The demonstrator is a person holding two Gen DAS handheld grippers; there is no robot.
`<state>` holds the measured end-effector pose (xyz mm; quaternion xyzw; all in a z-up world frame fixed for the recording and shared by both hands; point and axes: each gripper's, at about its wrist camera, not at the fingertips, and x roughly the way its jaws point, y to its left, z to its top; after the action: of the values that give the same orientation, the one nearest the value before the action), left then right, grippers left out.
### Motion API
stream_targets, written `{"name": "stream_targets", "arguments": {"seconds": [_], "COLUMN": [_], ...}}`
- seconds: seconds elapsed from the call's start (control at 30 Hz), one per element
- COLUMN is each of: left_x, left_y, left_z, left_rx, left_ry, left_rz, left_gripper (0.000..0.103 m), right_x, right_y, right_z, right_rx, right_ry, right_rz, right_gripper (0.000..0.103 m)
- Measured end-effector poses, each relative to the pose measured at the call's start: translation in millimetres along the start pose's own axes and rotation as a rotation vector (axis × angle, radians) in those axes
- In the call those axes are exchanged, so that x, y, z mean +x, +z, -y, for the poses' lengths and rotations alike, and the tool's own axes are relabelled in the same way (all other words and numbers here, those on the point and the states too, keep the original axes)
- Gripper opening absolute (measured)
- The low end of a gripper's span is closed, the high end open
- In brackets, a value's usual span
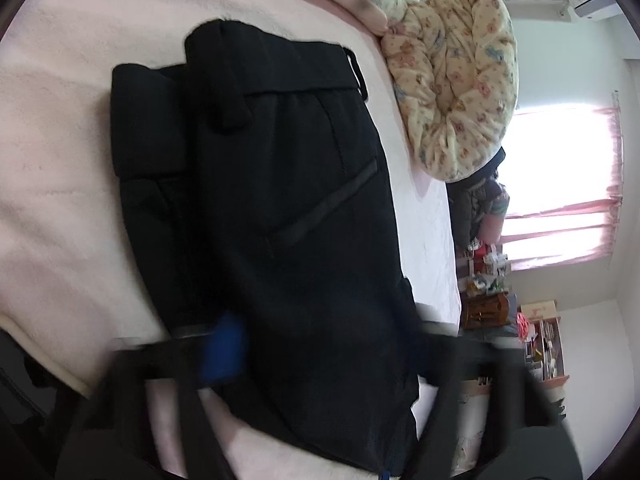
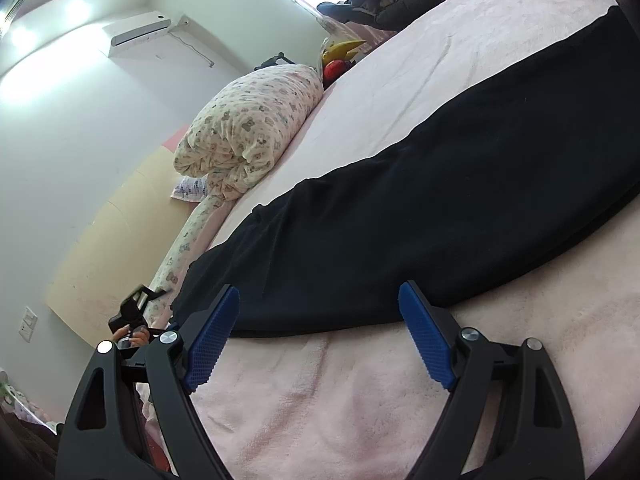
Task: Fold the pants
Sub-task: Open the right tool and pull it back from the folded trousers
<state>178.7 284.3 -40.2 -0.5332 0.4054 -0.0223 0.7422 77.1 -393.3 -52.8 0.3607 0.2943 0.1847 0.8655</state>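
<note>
Black cotton pants (image 1: 280, 208) spread flat on pink fleece bed (image 2: 320, 400). Left hand-held gripper (image 1: 320, 360) nearly closed, apparently pinching fabric at 6 o'clock; right hand-held gripper (image 2: 320, 328) wide open, empty, at hem. Risk: thin pinch slipping, spoiling the fold.

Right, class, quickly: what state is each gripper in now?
Left gripper: blurred, closed on the black pants.
Right gripper: open, holding nothing, its fingertips at the edge of the pants' leg.

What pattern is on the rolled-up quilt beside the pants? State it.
The quilt is cream with small pastel teddy bears, clearest in the left wrist view.
</note>
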Motion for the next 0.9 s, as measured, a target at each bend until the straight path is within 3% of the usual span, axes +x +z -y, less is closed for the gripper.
{"name": "stream_targets", "arguments": {"seconds": [0.03, 0.3, 0.37, 0.43, 0.5, 0.57, 0.6, 0.63, 0.7, 0.77, 0.8, 0.87, 0.9], "left_x": [0.5, -30.3, -29.0, -20.5, -25.5, -41.9, -51.2, -66.4, -85.3, -91.6, -90.9, -80.4, -74.5], "left_y": [0.0, -23.3, -22.7, -20.0, -20.8, -25.8, -28.6, -35.3, -49.2, -66.1, -73.0, -92.4, -99.4], "left_z": [-4.5, -2.3, 0.7, -3.3, -8.3, -2.2, 3.5, 12.3, 31.3, 47.8, 52.2, 63.1, 66.3], "left_rx": [0.001, 0.079, 0.115, 0.105, 0.066, 0.082, 0.109, 0.157, 0.284, 0.387, 0.418, 0.483, 0.499], "left_ry": [0.016, 0.034, 0.095, 0.187, 0.167, 0.191, 0.214, 0.234, 0.218, 0.184, 0.16, 0.094, 0.077], "left_rz": [0.001, 0.118, 0.141, 0.123, 0.132, 0.182, 0.222, 0.292, 0.37, 0.393, 0.388, 0.326, 0.3], "left_gripper": [0.012, 0.008, 0.011, 0.022, 0.023, 0.039, 0.063, 0.071, 0.074, 0.084, 0.092, 0.095, 0.095], "right_x": [-0.2, -0.3, 0.6, 0.6, -1.5, -5.5, -10.5, -15.3, -23.1, -31.4, -32.8, -24.7, -8.7], "right_y": [0.4, 1.1, 1.1, 1.1, 2.3, 5.5, 9.2, 12.6, 20.5, 32.4, 38.6, 48.1, 51.7], "right_z": [1.0, 2.2, 2.0, 2.0, 2.1, 0.2, -2.8, -5.2, -7.7, -4.9, -0.7, 17.4, 38.6], "right_rx": [0.004, 0.006, 0.006, 0.007, 0.017, 0.042, 0.054, 0.064, 0.083, 0.102, 0.112, 0.149, 0.192], "right_ry": [0.005, 0.01, 0.01, 0.01, 0.012, 0.0, 0.018, 0.039, 0.053, 0.032, -0.016, -0.187, -0.315], "right_rz": [0.001, 0.002, 0.002, 0.002, 0.003, 0.019, 0.041, 0.065, 0.114, 0.169, 0.184, 0.153, 0.042], "right_gripper": [0.084, 0.084, 0.084, 0.084, 0.083, 0.084, 0.084, 0.084, 0.084, 0.084, 0.084, 0.081, 0.073]}}
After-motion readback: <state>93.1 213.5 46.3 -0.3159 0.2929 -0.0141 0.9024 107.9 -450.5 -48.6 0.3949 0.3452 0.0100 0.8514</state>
